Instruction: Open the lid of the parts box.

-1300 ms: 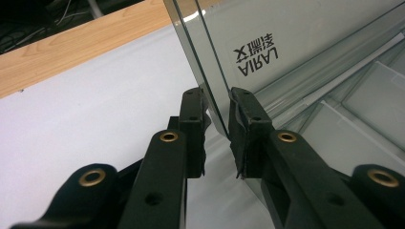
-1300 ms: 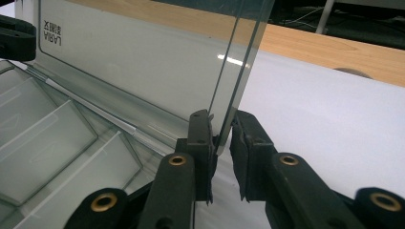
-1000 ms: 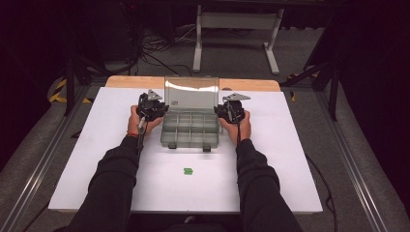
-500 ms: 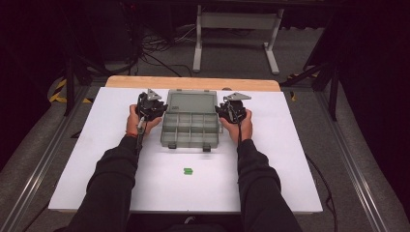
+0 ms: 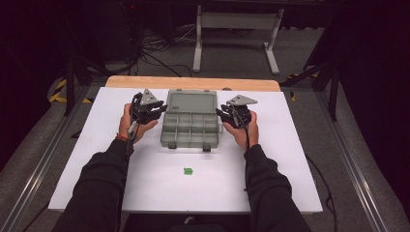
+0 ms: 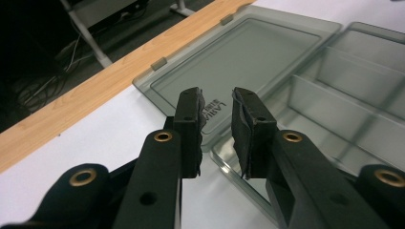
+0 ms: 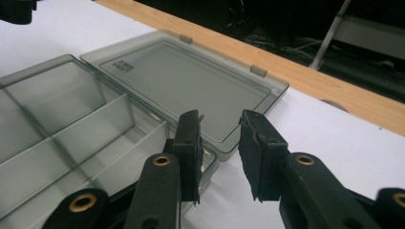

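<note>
On the near part of the white table (image 5: 290,183) lies a small green piece (image 5: 187,170), well apart from both hands. Farther in, a grey compartment box (image 5: 189,130) sits at mid-table, its lid (image 5: 191,102) lying open and flat toward the wooden edge (image 5: 193,83). The left gripper (image 5: 153,112) is just beside the box's left side, the right gripper (image 5: 227,115) just beside its right. Each has its jaws a narrow gap apart, gripping nothing; the right gripper's jaws have just been opening, with nothing between them.
</note>
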### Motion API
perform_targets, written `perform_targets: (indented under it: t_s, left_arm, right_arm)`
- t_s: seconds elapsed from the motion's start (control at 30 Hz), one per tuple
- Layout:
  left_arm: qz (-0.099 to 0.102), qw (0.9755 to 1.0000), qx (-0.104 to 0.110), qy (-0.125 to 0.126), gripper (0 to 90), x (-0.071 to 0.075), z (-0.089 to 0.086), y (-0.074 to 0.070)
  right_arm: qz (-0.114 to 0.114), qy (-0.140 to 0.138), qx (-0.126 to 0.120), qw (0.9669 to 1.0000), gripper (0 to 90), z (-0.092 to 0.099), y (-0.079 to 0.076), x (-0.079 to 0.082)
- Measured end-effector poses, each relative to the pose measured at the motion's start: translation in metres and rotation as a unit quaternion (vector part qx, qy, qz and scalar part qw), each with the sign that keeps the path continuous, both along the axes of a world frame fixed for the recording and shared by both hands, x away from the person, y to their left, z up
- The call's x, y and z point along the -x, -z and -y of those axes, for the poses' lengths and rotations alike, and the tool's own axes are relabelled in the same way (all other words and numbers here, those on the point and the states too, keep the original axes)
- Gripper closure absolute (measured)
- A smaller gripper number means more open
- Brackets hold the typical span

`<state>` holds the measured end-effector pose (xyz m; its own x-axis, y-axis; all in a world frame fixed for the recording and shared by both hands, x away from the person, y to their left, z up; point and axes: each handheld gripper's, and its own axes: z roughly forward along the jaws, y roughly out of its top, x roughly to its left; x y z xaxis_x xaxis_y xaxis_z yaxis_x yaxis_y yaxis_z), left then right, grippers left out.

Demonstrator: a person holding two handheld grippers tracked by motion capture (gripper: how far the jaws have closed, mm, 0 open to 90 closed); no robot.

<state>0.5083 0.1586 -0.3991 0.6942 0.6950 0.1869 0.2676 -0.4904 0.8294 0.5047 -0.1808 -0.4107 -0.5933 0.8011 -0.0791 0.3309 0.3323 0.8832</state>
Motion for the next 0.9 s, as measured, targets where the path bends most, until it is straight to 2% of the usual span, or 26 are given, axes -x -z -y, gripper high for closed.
perform_targets:
  t_s: [0.13,0.23,0.43,0.7,0.83,0.9]
  left_arm:
    - [0.015,0.9997,0.007,0.02,71.9,0.014,-0.003,-0.006]
    - [0.024,0.9991,0.01,0.033,70.7,0.022,-0.006,-0.01]
    - [0.046,0.9973,0.009,0.056,68.9,0.04,-0.01,-0.01]
    - [0.052,0.9968,0.015,0.059,59.0,0.058,-0.023,-0.002]
    - [0.06,0.9966,0.018,0.054,50.5,0.069,-0.031,-0.002]
    - [0.068,0.9957,0.017,0.06,48.2,0.074,-0.034,-0.002]
  right_arm:
    - [0.007,-0.011,-0.017,0.9998,67.9,0.009,-0.005,0.013]
    - [0.015,-0.019,-0.011,0.9996,66.9,0.013,-0.007,0.021]
    - [0.034,-0.046,-0.017,0.9982,66.0,0.02,-0.01,0.04]
    - [0.044,-0.068,-0.014,0.9966,63.7,0.026,-0.011,0.06]
    - [0.046,-0.074,-0.013,0.9961,60.5,0.029,-0.011,0.069]
    - [0.047,-0.079,-0.012,0.9957,58.8,0.029,-0.012,0.073]
